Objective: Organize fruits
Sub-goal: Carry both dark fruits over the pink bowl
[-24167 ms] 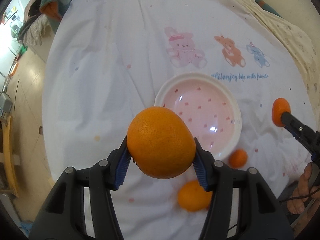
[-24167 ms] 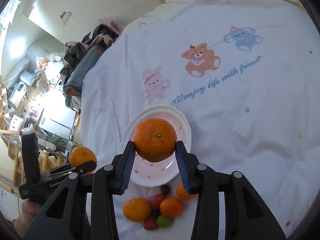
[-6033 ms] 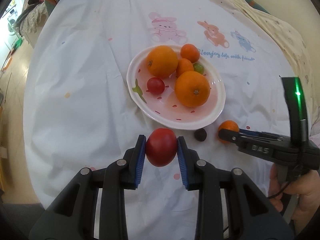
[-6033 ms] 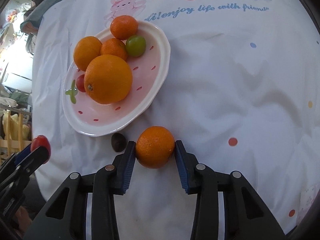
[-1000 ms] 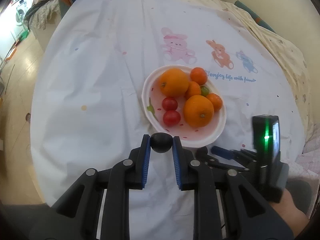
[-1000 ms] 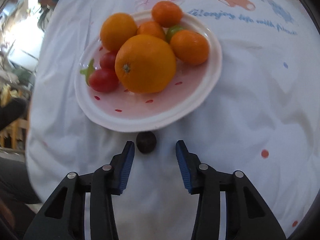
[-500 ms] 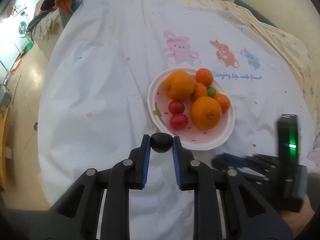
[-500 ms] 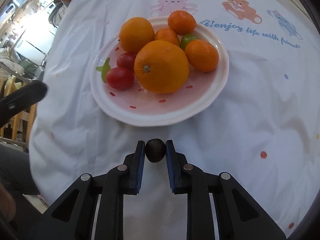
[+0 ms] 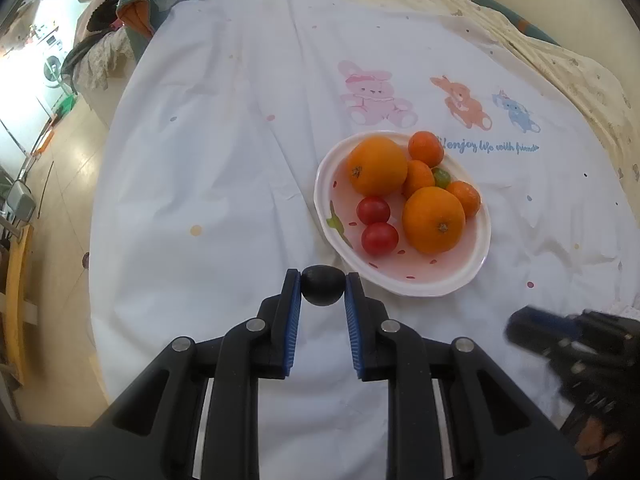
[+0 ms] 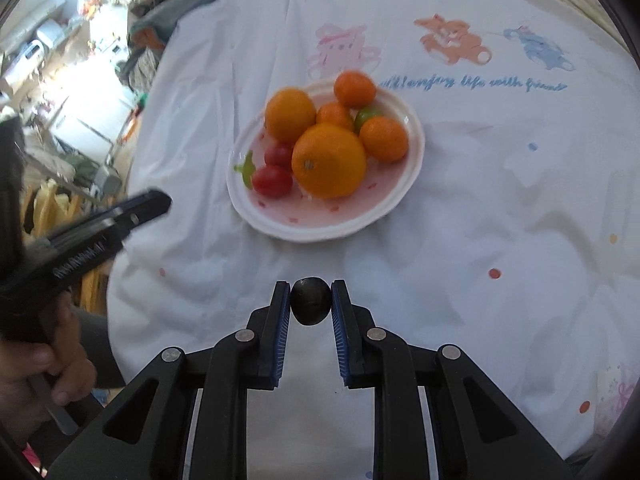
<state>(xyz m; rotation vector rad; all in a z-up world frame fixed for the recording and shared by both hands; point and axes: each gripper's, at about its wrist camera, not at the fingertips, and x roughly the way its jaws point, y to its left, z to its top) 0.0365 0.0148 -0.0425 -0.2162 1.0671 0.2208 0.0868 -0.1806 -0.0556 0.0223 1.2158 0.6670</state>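
Note:
A white plate with pink dots sits on the white cloth and holds two big oranges, several small mandarins, a green fruit and two red tomatoes. My left gripper is shut on a small dark fruit, held above the cloth near the plate's front left rim. My right gripper is shut on another small dark fruit, held above the cloth in front of the plate. Each gripper shows blurred at the edge of the other's view.
The cloth bears printed animals and blue lettering behind the plate. A heap of clothes lies at the far left edge. The floor drops off on the left; a patterned bedspread lies at the right.
My right gripper has shut on the dark fruit that lay before the plate and lifted it back from the plate. My left gripper still holds its dark fruit and has pulled back a little.

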